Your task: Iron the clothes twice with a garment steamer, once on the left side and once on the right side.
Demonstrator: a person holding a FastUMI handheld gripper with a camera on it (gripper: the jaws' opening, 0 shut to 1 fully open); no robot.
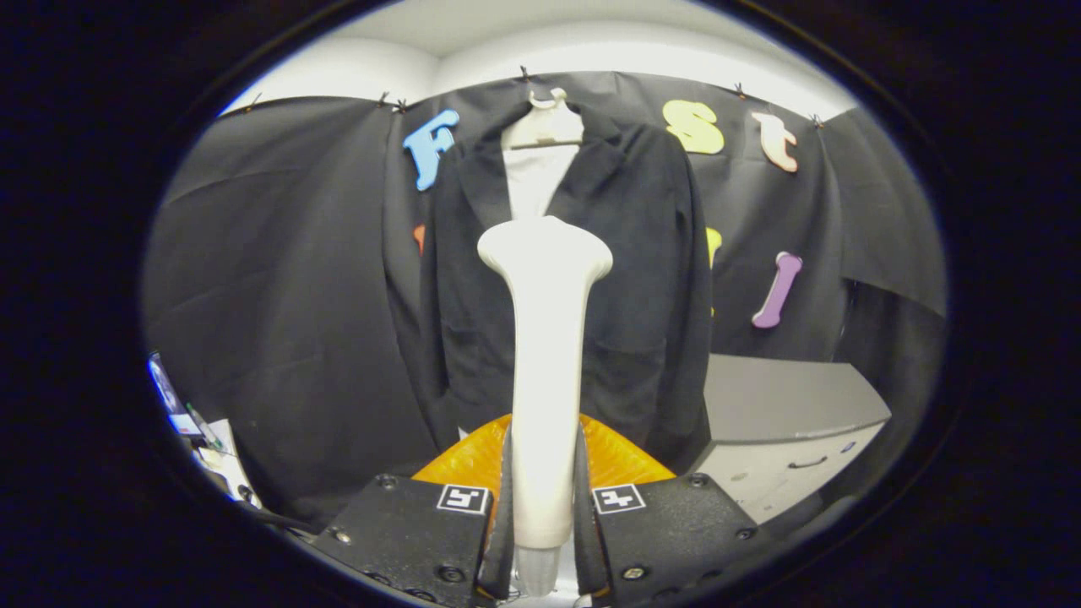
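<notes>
Steamer (545, 338), a pale wand with a flared head, stands upright between the gripper's (545, 498) two fingers, and both fingers press against the sides of its handle, so the tool is clamped on it. From the fingers the wand runs straight toward 12 o'clock, and its broad head ends in front of the chest of a dark jacket (625, 279). Whether the head touches the cloth I cannot tell.

Beyond the wand the jacket hangs on a pale hanger (547, 127), whose hook sits at 12 o'clock against the top of the booth's black cloth wall (279, 279). Its lapels lie open, and a white panel (532, 181) shows between them, directly above the steamer head. The jacket's two front halves fall at 11 and 1 o'clock of the wand.

An orange ribbed piece (616, 460) shows just behind the fingers, on both sides of the handle. At 3 o'clock from the fingers, beside the jacket's hem, stands a grey cabinet (777, 422) with a drawer handle on its pale front. At 9 o'clock, low against the cloth wall, lies a small clutter of papers and objects (203, 435), too small to make out.
</notes>
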